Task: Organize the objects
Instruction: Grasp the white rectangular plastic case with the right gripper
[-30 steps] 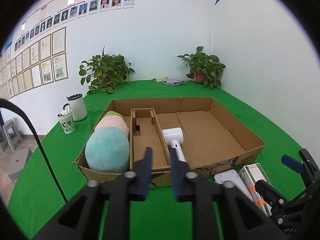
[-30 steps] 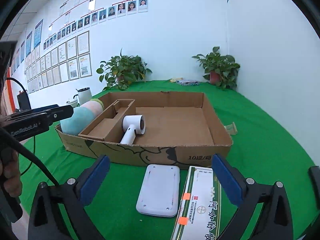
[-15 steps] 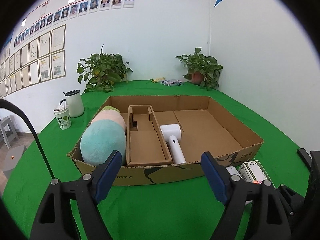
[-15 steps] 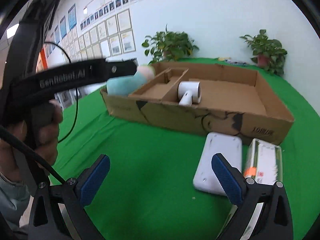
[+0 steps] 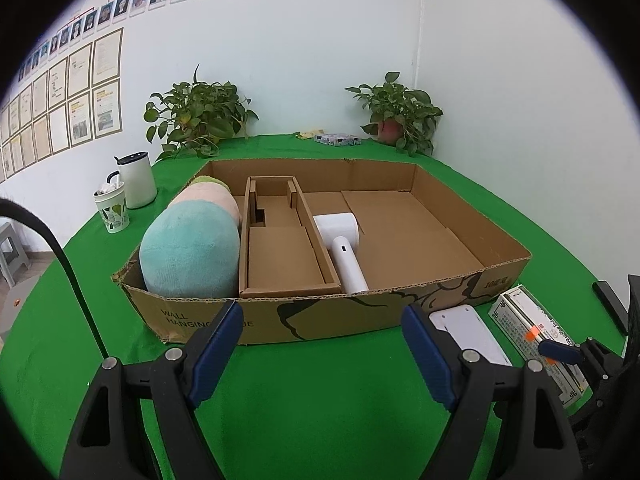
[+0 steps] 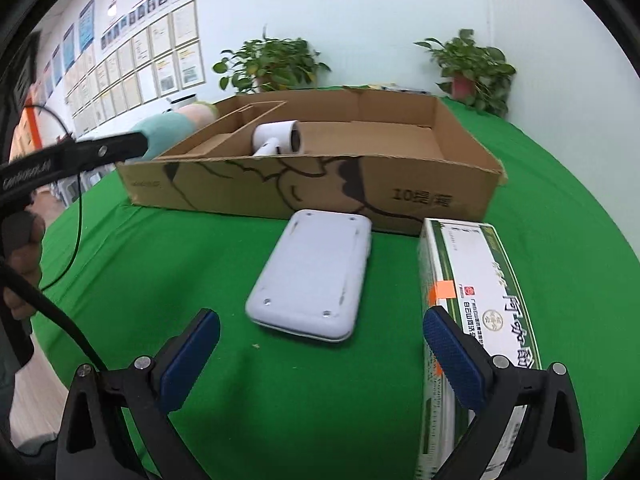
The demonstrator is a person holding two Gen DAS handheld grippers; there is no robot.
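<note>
Left gripper (image 5: 322, 344): spread, holding nothing, before the cardboard box (image 5: 280, 320).
Right gripper (image 6: 320, 346): spread, holding nothing, just short of the white device (image 6: 312, 276); green-and-white carton (image 6: 476, 292) beside it.
Box: hair dryer (image 5: 344, 246), plush toy (image 5: 192, 244).
Left view only: mugs (image 5: 132, 188) near the tabletop's left edge.

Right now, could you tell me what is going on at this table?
A person is tidying things into a cardboard box with a handheld gripper in each hand. A plush toy and a white hair dryer already lie inside. A white flat device and a green-and-white carton sit on the green cloth in front. The right gripper is open, facing the white device; the left gripper is open and empty.
</note>
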